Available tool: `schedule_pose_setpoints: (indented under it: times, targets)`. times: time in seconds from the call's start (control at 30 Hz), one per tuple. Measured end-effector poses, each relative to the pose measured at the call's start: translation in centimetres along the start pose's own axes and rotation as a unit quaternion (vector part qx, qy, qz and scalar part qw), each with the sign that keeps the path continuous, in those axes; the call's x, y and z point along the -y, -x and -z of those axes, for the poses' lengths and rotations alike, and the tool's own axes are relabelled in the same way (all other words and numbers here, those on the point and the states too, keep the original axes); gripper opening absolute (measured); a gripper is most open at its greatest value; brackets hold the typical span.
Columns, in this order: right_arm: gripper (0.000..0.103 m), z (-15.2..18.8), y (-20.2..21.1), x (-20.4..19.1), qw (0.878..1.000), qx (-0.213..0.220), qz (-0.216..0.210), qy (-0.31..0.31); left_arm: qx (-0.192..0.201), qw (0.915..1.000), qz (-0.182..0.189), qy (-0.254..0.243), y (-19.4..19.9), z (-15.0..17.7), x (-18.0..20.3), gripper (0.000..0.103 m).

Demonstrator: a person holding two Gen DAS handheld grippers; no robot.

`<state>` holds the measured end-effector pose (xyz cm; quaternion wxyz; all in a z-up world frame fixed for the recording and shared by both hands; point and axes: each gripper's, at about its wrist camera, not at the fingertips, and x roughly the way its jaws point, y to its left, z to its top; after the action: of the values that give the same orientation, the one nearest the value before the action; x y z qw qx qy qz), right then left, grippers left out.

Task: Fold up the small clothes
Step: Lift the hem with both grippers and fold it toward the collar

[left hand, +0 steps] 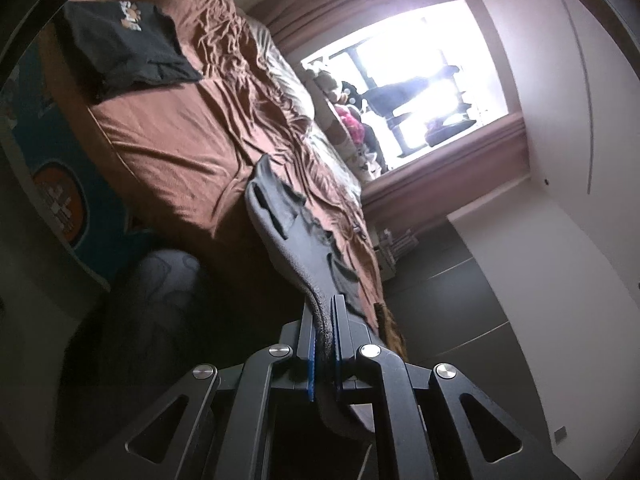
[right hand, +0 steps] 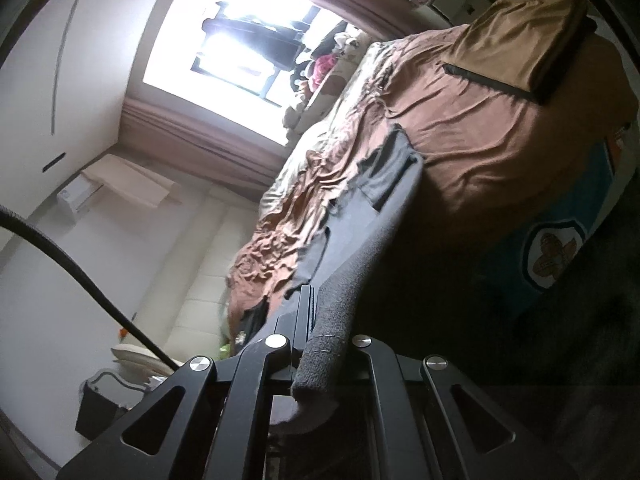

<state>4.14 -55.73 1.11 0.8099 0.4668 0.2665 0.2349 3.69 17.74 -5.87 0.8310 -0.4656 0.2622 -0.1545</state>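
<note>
A grey garment [left hand: 288, 232] is stretched between my two grippers above the near edge of the bed. My left gripper [left hand: 325, 312] is shut on one end of it, the cloth pinched between the blue pads. My right gripper [right hand: 310, 300] is shut on the other end; the grey garment [right hand: 360, 216] runs forward from its jaws, and a loose flap hangs back over the gripper body. The far part of the garment rests on the brown bedsheet [left hand: 168, 140].
A folded black shirt [left hand: 124, 48] lies on the bed at the far left in the left wrist view. A folded tan garment [right hand: 516, 40] lies on the bed in the right wrist view. A bright window [right hand: 236, 28], stuffed toys [left hand: 340, 92] and rumpled bedding lie beyond.
</note>
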Motion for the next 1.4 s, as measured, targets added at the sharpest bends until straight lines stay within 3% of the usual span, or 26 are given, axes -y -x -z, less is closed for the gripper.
schedule_pose_setpoints:
  times: [0.17,0.33,0.8,1.2,1.4]
  targets:
    - [0.001,0.3,-0.1,1.4,1.0,0.001,-0.005,-0.006,-0.009,0.9999,-0.006,0.005,0.9,1.2,0.1,0.006]
    - [0.001,-0.7,-1.7,2.3,1.0,-0.002,-0.007,-0.024,-0.013,0.9997,0.003,0.018,-0.1,0.3,0.3,0.006]
    - [0.001,-9.3,-8.5,-1.2,0.999,0.035,-0.033,0.006,0.013,0.9991,0.02,-0.036,-6.1,-9.4,7.9,0.006]
    - [0.001,-14.6,-16.8,-0.9,1.0,0.022,-0.014,-0.012,0.006,0.9995,-0.003,-0.029,-13.8,-14.3,7.4,0.006]
    - [0.001,-17.6,-20.8,-0.4,1.0,0.009,0.008,-0.027,-0.007,0.9992,-0.033,-0.024,-18.4,-16.2,6.0,0.006]
